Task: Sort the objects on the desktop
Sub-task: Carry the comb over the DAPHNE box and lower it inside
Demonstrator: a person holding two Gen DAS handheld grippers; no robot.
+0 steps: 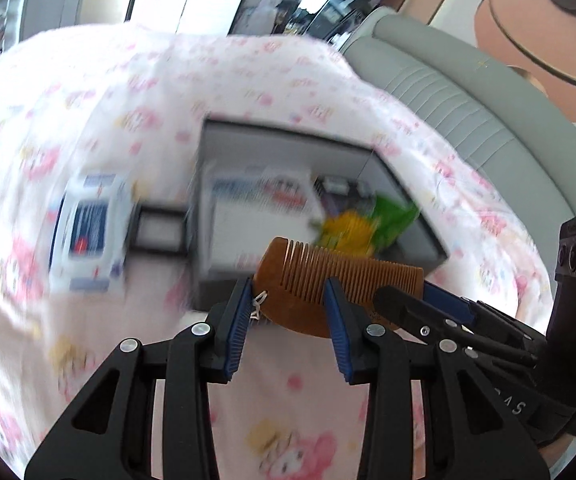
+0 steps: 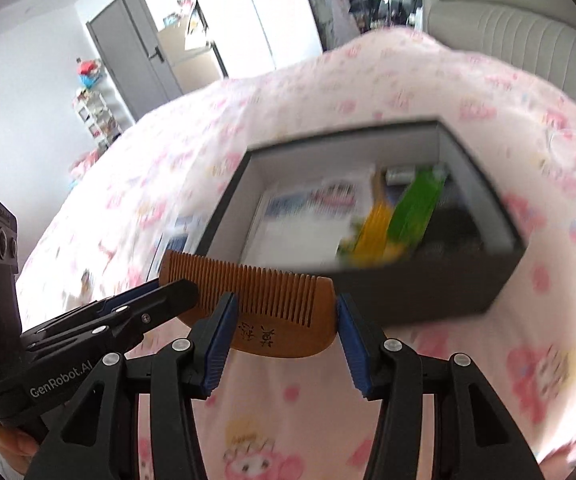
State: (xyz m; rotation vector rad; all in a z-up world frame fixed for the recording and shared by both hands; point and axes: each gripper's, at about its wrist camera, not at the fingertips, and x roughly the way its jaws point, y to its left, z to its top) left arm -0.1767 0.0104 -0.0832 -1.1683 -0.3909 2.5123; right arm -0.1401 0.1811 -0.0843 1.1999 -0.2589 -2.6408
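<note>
1. The left gripper [image 1: 290,300] has its blue-padded fingers [image 1: 240,320] partly apart. A wooden comb [image 1: 328,276] lies across the gap, one end against the left pad and the other finger overlapping its middle. I cannot tell whether they are clamped on it.
2. The right gripper [image 2: 286,308] looks much the same. Its fingers [image 2: 348,336] are partly apart, the comb's end meets the right pad, and any real pinch cannot be told.
3. Each gripper reaches in from the side in the other's view, with the comb's end between its fingers.
4. The comb, teeth up, is off the bed, just in front of an open dark box [image 2: 428,296].
5. Inside the box, blurred, lie a white printed packet [image 2: 308,208] and green and yellow packets [image 2: 396,220].
6. The box rests on a pink cartoon-print bedspread [image 1: 288,408].
7. A white-and-blue packet [image 1: 92,228] and a small black-rimmed tray [image 1: 156,232] lie beside the box.
8. A grey padded headboard [image 1: 468,100] stands behind the bed.
</note>
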